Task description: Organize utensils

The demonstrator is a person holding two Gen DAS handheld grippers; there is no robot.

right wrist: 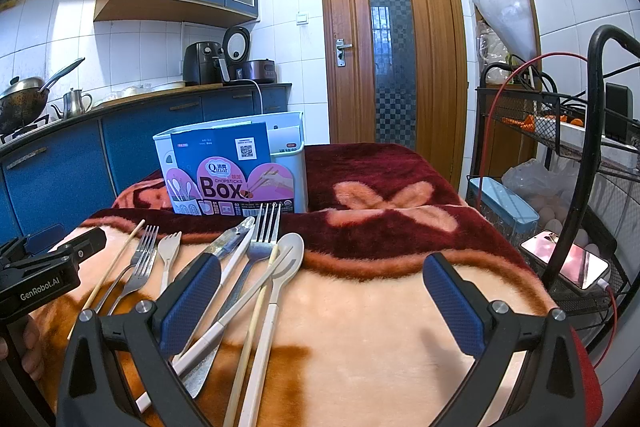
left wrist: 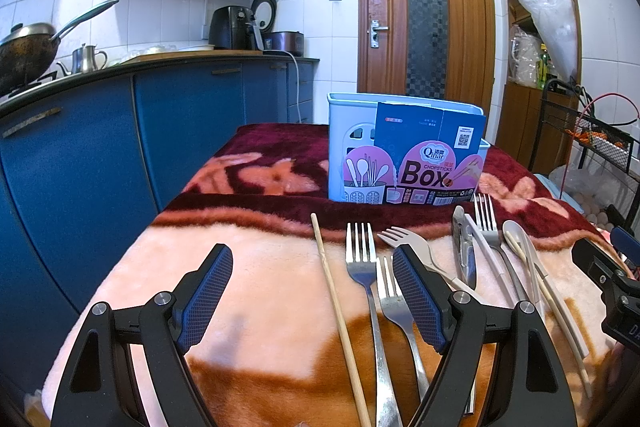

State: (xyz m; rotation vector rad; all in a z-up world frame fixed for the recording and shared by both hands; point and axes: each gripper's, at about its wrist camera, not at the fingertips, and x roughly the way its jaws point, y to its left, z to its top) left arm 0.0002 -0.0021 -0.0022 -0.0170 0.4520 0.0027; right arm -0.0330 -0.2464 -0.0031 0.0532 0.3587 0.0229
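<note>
Left wrist view: both tongs gape apart, empty. Nothing is sorted yet. Next, left tongs [left wrist: 312,287] pinch the fork [left wrist: 362,267] between them; box [left wrist: 400,155] waits ahead.

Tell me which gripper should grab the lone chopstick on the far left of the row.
Left. The left gripper is open with that chopstick lying between its fingers. The right gripper, also open, has only blanket in its gap, and the chopstick lies far off to its left.

The left tool [left wrist: 312,291] hangs spread wide above forks [left wrist: 362,263] before the chopsticks box [left wrist: 404,155].
</note>
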